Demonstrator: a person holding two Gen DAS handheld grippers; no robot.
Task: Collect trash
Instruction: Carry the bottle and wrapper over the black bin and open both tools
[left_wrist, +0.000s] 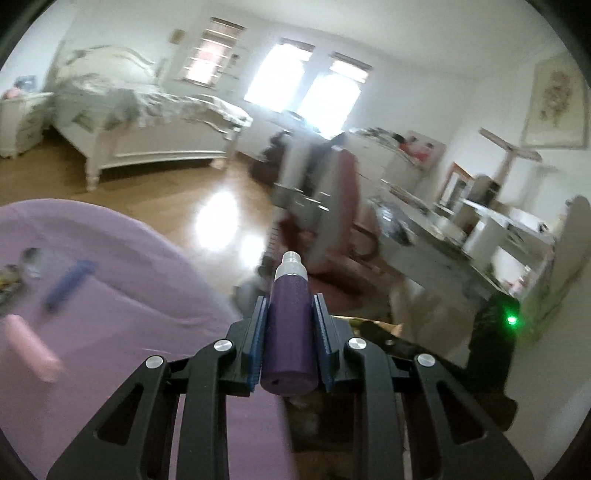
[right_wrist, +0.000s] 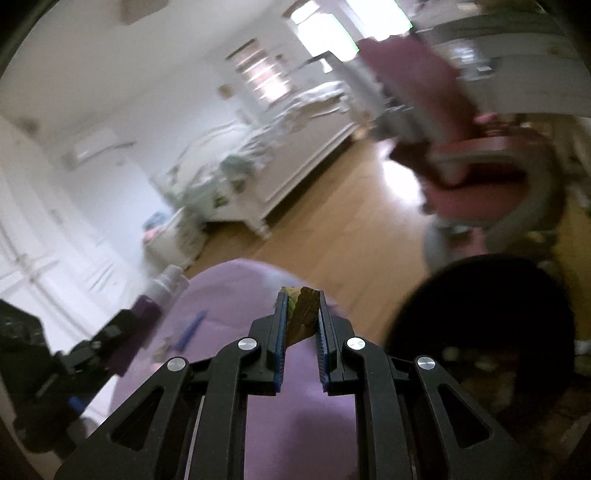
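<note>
Left wrist view showed my left gripper (left_wrist: 289, 325) clamping a purple bottle (left_wrist: 289, 332), my right gripper (right_wrist: 300, 314) pinching a wrapper (right_wrist: 301, 314); carrying both, I judged, with the dark bin (right_wrist: 491, 332) just right of those jaws next.

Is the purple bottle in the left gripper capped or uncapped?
Uncapped, apparently: the purple bottle, clamped in the left gripper, ends in a bare silver threaded neck with no cap on it.

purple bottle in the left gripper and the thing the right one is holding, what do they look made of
Purple bottle: probably plastic, with a matte, faintly speckled body; the silvery neck looks like metal or metallised plastic, and the left gripper clamps it. Wrapper in the right gripper: likely foil or printed film, creased with glossy gold-green facets.
</note>
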